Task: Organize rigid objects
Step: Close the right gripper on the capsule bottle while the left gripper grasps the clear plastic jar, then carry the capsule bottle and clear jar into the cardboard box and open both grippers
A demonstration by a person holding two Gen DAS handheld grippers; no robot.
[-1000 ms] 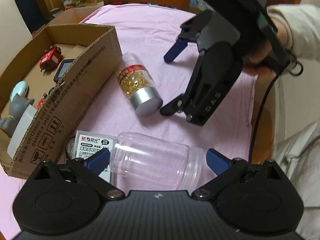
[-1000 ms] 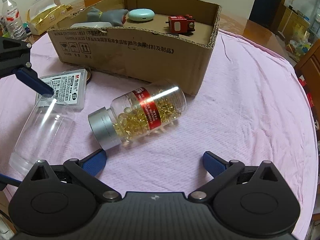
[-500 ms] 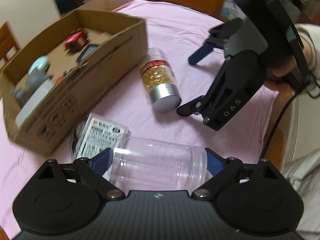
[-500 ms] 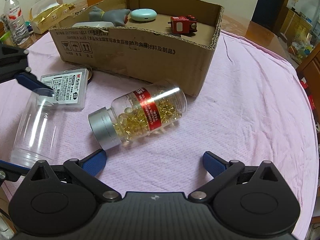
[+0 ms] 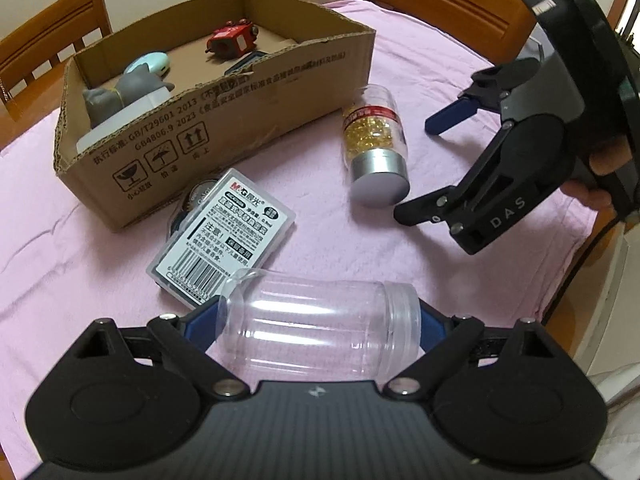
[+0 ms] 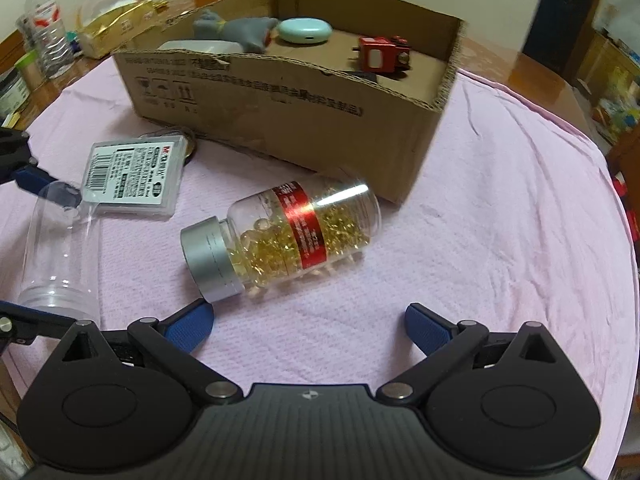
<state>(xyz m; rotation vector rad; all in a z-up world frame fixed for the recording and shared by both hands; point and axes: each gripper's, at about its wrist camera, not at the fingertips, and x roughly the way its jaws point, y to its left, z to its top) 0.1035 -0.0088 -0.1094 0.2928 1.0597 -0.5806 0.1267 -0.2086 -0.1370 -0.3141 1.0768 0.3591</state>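
Item held: one empty clear plastic jar (image 5: 320, 322), lidless, lying crosswise between the blue-padded fingers of the left gripper (image 5: 320, 320), the jaws closed on its two ends, base at one pad and threaded mouth at the other. Risk, as judged: the smooth, thin-walled jar was gripped end to end, so it could pivot or squirt out if the squeeze slackened, or buckle if the squeeze tightened; carried low, it could also clip the near wall of the brown corrugated cardboard box (image 5: 224, 128) that lay ahead and to the left of the jaws. Just ahead of the left jaws lay a flat grey plastic case with a barcode label (image 5: 224, 236), overlapping a small round dark object whose kind could not be told. Right gripper (image 6: 308, 324): jaws wide apart, holding nothing, touching nothing. Directly ahead of them, on the pink tablecloth (image 6: 500, 240), lay a clear bottle of golden capsules with a red band and silver cap (image 6: 280, 236), on its side, cap toward the left pad; being round, it could roll when nudged. Box contents: grey figure, pale teal case, red toy.
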